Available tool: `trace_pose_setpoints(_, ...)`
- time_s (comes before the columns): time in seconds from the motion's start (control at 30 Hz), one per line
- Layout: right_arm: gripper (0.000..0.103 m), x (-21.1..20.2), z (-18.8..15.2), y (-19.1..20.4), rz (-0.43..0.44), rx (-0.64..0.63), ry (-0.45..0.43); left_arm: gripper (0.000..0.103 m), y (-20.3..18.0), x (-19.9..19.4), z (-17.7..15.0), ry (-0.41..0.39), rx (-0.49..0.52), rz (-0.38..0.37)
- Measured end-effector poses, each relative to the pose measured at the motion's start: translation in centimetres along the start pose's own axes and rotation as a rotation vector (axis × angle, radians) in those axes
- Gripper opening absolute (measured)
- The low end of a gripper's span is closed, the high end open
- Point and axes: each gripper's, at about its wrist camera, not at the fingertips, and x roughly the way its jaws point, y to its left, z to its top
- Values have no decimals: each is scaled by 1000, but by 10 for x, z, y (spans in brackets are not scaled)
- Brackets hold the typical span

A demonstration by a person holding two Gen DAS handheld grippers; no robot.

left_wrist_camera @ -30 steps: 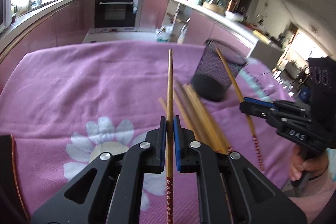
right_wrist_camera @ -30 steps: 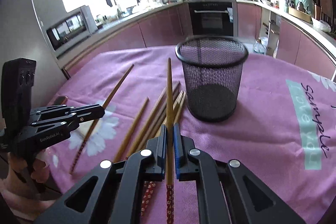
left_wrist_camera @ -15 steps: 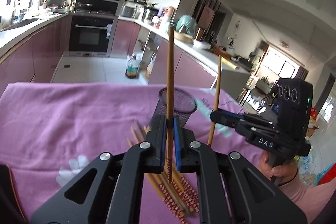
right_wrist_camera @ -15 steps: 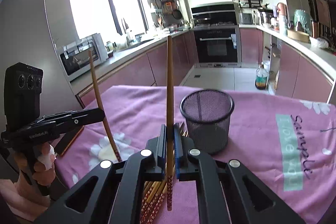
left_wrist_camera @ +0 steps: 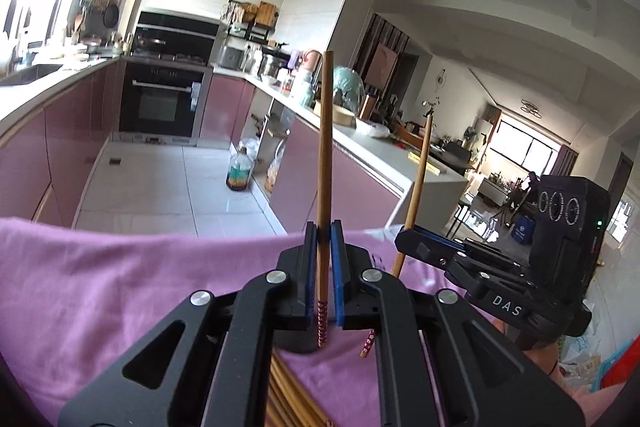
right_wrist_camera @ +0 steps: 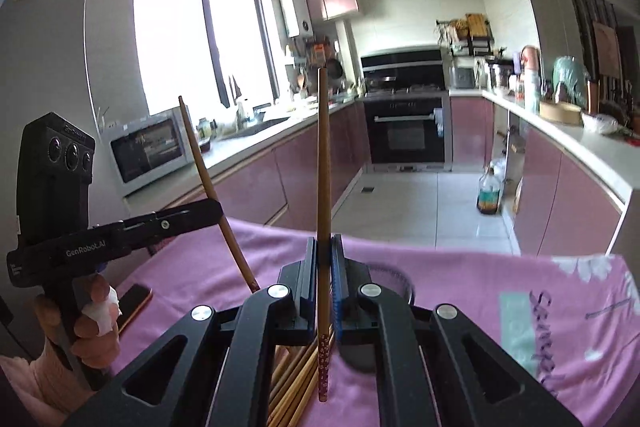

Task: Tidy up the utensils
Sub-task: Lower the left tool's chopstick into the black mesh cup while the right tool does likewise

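Since the earlier frames both chopsticks have been lifted clear of the pink flowered tablecloth (left_wrist_camera: 100, 287) and tipped from lying nearly flat to standing almost upright, so the kitchen now fills the views where cloth did.

The brown wooden chopstick with a pink patterned end (left_wrist_camera: 323, 195) stands pinched between the blue pads of the left gripper (left_wrist_camera: 323, 267), its patterned end hanging below the jaws. A second chopstick of the same kind (right_wrist_camera: 323, 211) is clamped the same way in the right gripper (right_wrist_camera: 323, 283). Each gripper shows in the other's view, beside it and apart.

Under the grippers, the remaining loose wooden chopsticks (right_wrist_camera: 296, 383) lie in a bundle on the cloth. The black wire-mesh cup (right_wrist_camera: 394, 273) sits just beyond them, mostly hidden behind the right gripper's fingers; only part of its rim shows.

The step in hand looks like carrying the two sticks to the cup. To do it well, each patterned end should be brought over the rim before lowering, one hand going first so the sticks do not cross. Letting go should wait until the tip is well inside the mesh, or the stick may tip out.
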Motion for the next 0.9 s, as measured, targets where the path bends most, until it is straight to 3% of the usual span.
trace_pose_setpoints(0.23, 5, 12, 31, -16, -29, -7, -62, 7, -17, 24, 30, -18, 21, 13)
trace_pose_setpoints(0.43, 5, 35, 35, -33, -58, 13, -58, 7, -21, 63, 27, 51, 50, 36)
trace_pose_setpoints(0.9, 5, 92, 3, -45, -90, 34, 141, 7, 4, 137, -17, 231, 74, 77)
